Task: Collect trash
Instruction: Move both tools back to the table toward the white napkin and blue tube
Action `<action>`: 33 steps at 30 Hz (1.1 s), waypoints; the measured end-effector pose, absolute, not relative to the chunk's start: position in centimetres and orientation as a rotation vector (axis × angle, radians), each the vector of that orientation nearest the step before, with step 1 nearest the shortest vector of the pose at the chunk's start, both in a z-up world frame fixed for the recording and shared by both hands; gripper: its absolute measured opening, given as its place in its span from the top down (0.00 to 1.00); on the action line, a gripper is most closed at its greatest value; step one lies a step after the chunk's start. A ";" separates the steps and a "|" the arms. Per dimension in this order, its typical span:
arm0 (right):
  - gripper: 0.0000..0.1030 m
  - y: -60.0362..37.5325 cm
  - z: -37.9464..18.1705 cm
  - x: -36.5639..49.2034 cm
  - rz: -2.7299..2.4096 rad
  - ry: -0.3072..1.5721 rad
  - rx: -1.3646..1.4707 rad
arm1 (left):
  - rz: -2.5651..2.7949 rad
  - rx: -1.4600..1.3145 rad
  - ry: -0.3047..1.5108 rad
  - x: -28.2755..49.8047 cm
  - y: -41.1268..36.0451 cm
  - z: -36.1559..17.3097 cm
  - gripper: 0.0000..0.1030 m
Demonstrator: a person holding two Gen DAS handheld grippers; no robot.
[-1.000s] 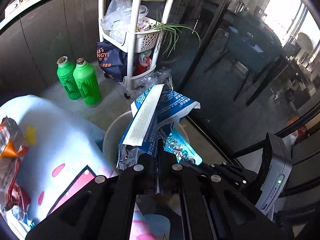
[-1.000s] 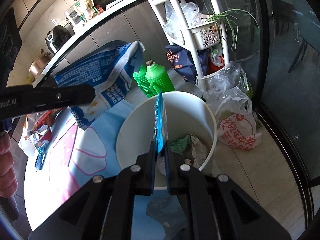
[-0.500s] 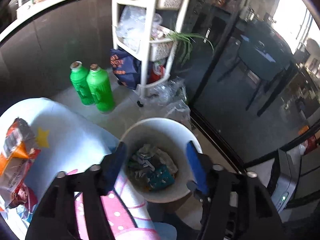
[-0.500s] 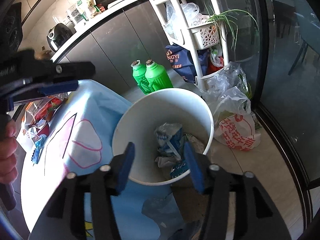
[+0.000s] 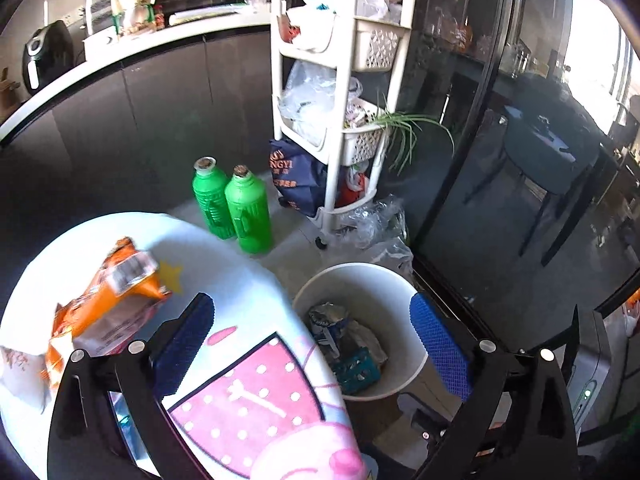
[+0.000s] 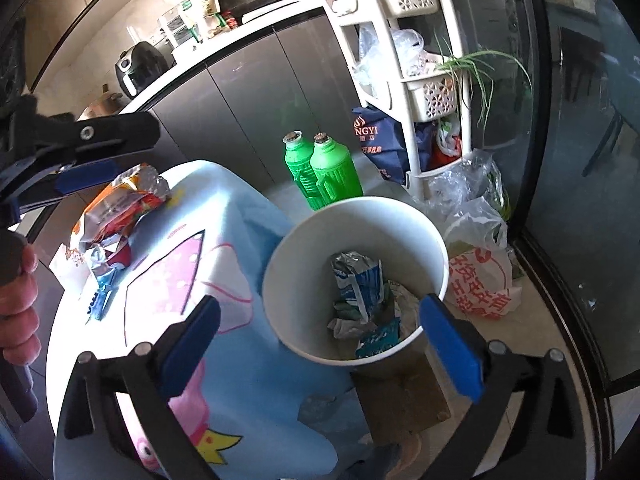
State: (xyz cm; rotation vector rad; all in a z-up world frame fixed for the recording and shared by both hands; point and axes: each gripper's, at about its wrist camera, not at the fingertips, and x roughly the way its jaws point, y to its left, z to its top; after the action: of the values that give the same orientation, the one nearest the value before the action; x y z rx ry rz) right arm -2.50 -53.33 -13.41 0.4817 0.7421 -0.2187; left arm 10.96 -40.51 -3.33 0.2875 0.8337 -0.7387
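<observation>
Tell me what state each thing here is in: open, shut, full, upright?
Left hand-held gripper: open, holding nothing.
Right hand-held gripper: open, holding nothing.
White bin: upright, uncovered, wrappers at the bottom.
Blue wrapper: crumpled, inside the bin.
Orange snack bag: crumpled, lying on the table.
Green bottles: upright on the floor, side by side.

Strong daylight enters from the right of both frames, through the glass door (image 5: 500, 160), blown out to white at the upper right of the left view. The surface (image 6: 240, 216) and bin (image 6: 304, 248) are brightly lit; the cabinets (image 5: 140, 128) at upper left sit in deep shade. Reflections veil the glass. Fisheye bending curves straight edges, and black vignette fills the corners. The orange wrapper (image 5: 104, 304) is smeared with motion blur.
</observation>
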 end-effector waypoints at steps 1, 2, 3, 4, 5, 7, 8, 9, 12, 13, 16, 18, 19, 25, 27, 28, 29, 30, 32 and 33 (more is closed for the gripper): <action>0.03 -53.1 -13.1 -2.5 -0.217 0.742 0.478 | -0.736 0.281 0.832 10.7 -40.0 -3.1 0.08; 0.03 -52.7 -12.7 -2.5 -0.216 0.745 0.474 | -0.728 0.277 0.832 10.5 -39.5 -2.8 0.08; 0.03 -52.5 -12.4 -2.5 -0.215 0.749 0.471 | -0.722 0.276 0.834 10.4 -39.0 -2.6 0.08; 0.03 -52.2 -12.0 -2.5 -0.211 0.755 0.464 | -0.725 0.270 0.836 10.2 -38.2 -2.3 0.08; 0.03 -51.8 -11.8 -2.5 -0.206 0.757 0.458 | -0.721 0.267 0.836 10.1 -37.6 -2.0 0.08; 0.03 -50.9 -11.0 -2.5 -0.198 0.759 0.432 | -0.697 0.258 0.836 9.8 -36.2 -1.4 0.08; 0.03 -50.4 -10.6 -2.6 -0.197 0.759 0.418 | -0.695 0.245 0.835 9.7 -35.3 -1.1 0.08; 0.03 -50.1 -10.4 -2.6 -0.194 0.759 0.409 | -0.688 0.233 0.834 9.5 -34.4 -0.8 0.08; 0.03 -48.4 -9.2 -2.7 -0.175 0.758 0.379 | -0.627 0.209 0.834 8.6 -31.0 -0.5 0.08; 0.03 -47.6 -8.8 -2.6 -0.163 0.757 0.368 | -0.611 0.196 0.843 8.3 -29.6 -0.6 0.08; 0.03 -45.5 -8.0 -2.3 -0.138 0.765 0.328 | -0.560 0.189 0.868 7.6 -25.4 -1.2 0.08; 0.03 -43.6 -7.5 -1.8 -0.096 0.774 0.302 | -0.528 0.186 0.872 7.2 -22.9 -1.6 0.08; 0.03 -42.9 -7.4 -1.7 -0.083 0.777 0.294 | -0.505 0.180 0.876 7.1 -21.2 -1.8 0.08; 0.03 -38.0 -6.0 0.9 0.004 0.781 0.246 | -0.410 0.091 0.924 7.7 -13.6 -2.5 0.08; 0.03 -36.7 -5.8 1.7 0.026 0.786 0.233 | -0.385 0.076 0.921 8.0 -11.8 -2.8 0.08; 0.03 -35.8 -5.7 2.2 0.043 0.788 0.223 | -0.372 0.067 0.920 8.1 -10.9 -2.8 0.08; 0.03 -35.1 -5.6 2.8 0.059 0.794 0.218 | -0.364 0.065 0.912 8.1 -10.1 -2.9 0.08; 0.03 -34.6 -5.6 3.2 0.067 0.800 0.215 | -0.357 0.058 0.909 8.2 -9.2 -3.0 0.08; 0.04 -33.2 -5.5 4.4 0.088 0.816 0.206 | -0.344 0.048 0.897 8.3 -7.7 -3.1 0.08; 0.06 -32.6 -5.5 4.9 0.100 0.824 0.202 | -0.335 0.044 0.890 8.5 -7.2 -3.1 0.08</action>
State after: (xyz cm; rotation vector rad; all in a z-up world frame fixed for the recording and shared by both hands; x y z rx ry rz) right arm 4.89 -32.59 -5.47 0.2020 0.8236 0.0995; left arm 8.48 -7.20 -3.15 0.0436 0.8900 -0.3349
